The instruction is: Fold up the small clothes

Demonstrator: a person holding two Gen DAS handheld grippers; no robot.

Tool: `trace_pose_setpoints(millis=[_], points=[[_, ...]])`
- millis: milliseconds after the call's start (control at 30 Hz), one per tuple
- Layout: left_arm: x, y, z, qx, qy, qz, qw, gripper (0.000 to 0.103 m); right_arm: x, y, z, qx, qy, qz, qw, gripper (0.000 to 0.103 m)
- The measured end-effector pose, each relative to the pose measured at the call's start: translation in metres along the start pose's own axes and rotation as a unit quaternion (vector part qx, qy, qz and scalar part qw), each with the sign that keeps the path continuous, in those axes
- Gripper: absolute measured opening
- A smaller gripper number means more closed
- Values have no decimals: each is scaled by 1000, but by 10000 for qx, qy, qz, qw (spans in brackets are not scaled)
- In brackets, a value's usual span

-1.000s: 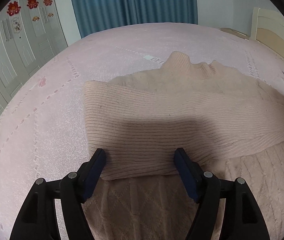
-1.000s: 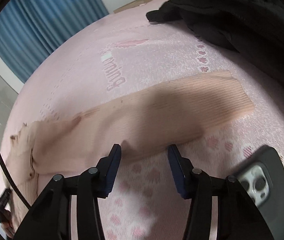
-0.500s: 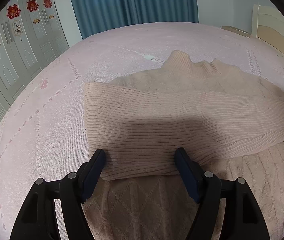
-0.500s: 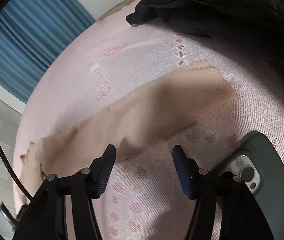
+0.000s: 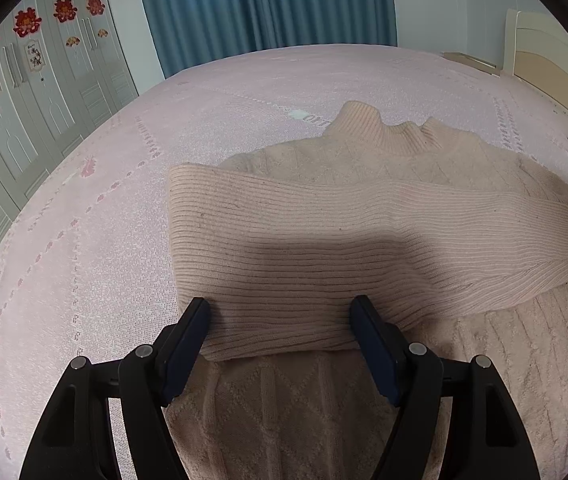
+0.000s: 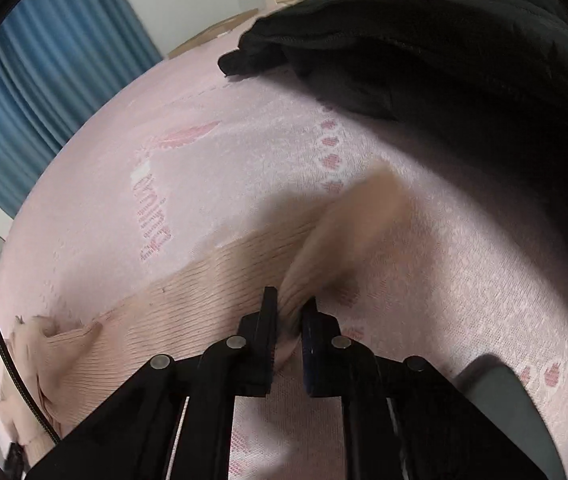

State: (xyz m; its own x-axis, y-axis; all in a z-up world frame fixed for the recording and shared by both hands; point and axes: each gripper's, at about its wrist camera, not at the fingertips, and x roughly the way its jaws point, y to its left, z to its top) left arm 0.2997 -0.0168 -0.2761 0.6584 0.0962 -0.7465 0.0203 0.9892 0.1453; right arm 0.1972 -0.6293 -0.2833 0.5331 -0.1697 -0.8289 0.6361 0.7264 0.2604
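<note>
Two grippers are working a beige sweater lying mid-frame on the pink bedspread. The right gripper is pinching its sleeve at lower centre; the left gripper is hovering with jaws spread over the folded sleeve.

A pink bed carries a beige sweater and black jacket.

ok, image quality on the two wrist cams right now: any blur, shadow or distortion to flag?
Left wrist view: sharp, with heavy fisheye bowing of the bed; the left gripper throws a soft shadow across the folded sleeve. Right wrist view: motion blur on the free sleeve end beyond the right gripper, shut on it; the black jacket is underexposed, with little detail.
</note>
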Motion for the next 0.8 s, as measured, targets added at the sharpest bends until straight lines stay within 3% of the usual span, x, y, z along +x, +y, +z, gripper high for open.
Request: trace_pose_setpoints(millis=[233, 400, 467, 533, 700, 800], points=[[-4, 12, -1, -261, -62, -297, 9992, 71, -58, 38, 1, -633, -592, -131, 9961, 9], [-15, 36, 1, -815, 38, -643, 9946, 72, -120, 108, -5, -1461, -1221, -63, 9817, 9], [-26, 59, 0, -1205, 77, -845, 9891, 73, -144, 148, -13, -1922, -1430, 29, 9709, 9], [-42, 81, -1, -1365, -37, -790, 9875, 75, -168, 193, -27, -2388, -1629, 180, 9571, 9], [-69, 130, 1, -1302, -173, -550, 9898, 77, -210, 308, -83, -3250, -1897, 891, 9222, 9], [-78, 157, 3, -1196, -180, -347, 9921, 77, -216, 368, -128, -3474, -1729, 1494, 9094, 9]])
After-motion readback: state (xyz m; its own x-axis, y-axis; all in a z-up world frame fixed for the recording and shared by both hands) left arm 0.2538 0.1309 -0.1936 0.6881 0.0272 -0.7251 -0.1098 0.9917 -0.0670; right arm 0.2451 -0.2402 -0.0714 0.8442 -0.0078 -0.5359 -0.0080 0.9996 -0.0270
